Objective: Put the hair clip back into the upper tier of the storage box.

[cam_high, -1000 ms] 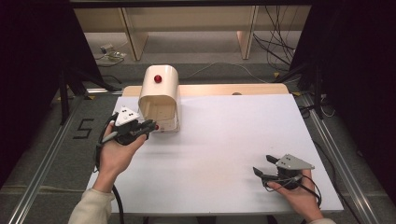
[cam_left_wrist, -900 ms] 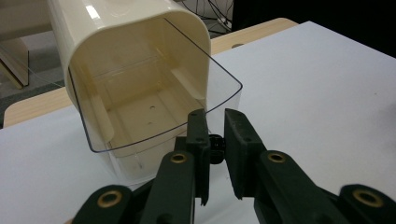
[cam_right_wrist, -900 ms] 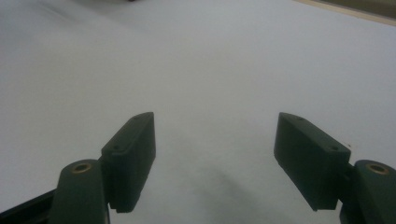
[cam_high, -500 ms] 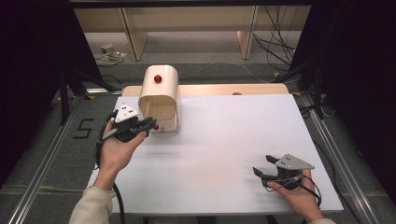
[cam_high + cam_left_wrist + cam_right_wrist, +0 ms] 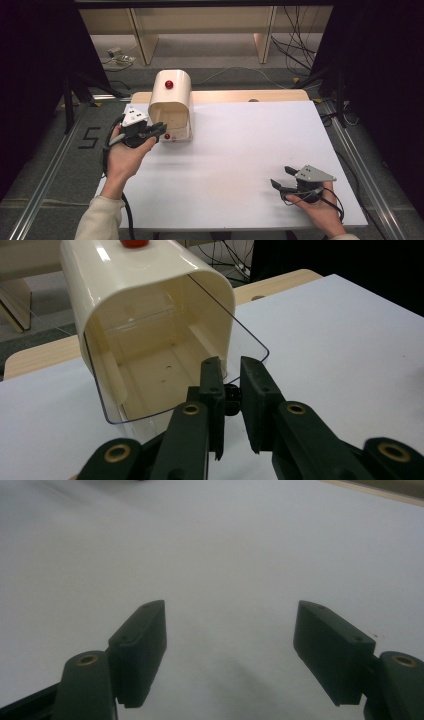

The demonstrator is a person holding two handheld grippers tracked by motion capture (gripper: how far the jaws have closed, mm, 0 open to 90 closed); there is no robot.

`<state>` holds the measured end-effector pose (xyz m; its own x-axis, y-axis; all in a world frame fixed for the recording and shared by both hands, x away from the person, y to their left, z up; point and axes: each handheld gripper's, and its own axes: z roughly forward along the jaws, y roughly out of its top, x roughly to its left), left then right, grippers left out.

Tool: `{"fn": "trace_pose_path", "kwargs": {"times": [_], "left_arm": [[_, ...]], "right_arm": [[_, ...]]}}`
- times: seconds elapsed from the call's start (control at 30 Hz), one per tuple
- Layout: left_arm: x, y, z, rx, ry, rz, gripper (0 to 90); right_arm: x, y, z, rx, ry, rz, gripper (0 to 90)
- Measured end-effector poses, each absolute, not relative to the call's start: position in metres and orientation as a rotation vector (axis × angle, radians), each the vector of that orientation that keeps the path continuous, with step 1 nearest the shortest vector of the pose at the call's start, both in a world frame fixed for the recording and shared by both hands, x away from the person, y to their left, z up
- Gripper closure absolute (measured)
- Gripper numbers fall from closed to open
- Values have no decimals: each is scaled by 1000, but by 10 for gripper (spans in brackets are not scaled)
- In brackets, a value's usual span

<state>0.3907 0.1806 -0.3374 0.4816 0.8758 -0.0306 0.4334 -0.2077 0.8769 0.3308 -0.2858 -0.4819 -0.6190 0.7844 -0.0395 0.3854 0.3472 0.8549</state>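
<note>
Left gripper held nearly closed on small dark knob at clear door of cream box, position unchanged over last second; opening apparently stalled. Right gripper rested wide open, empty, on white table.

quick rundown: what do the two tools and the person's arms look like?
Both tools are black with two flat rectangular jaws and brass-coloured pivot bushings. Left tool and right tool each carry a grey three-cornered top plate and trail a black cable. Cream sleeve on the left arm; the hands are bare.
</note>
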Motion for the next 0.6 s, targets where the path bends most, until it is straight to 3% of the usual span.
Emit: {"fn": "trace_pose_path", "kwargs": {"times": [0.6], "left_arm": [[407,186,-343,1809,1147,612,801]], "right_arm": [[331,-286,-482,1018,2171,1189,302]]}}
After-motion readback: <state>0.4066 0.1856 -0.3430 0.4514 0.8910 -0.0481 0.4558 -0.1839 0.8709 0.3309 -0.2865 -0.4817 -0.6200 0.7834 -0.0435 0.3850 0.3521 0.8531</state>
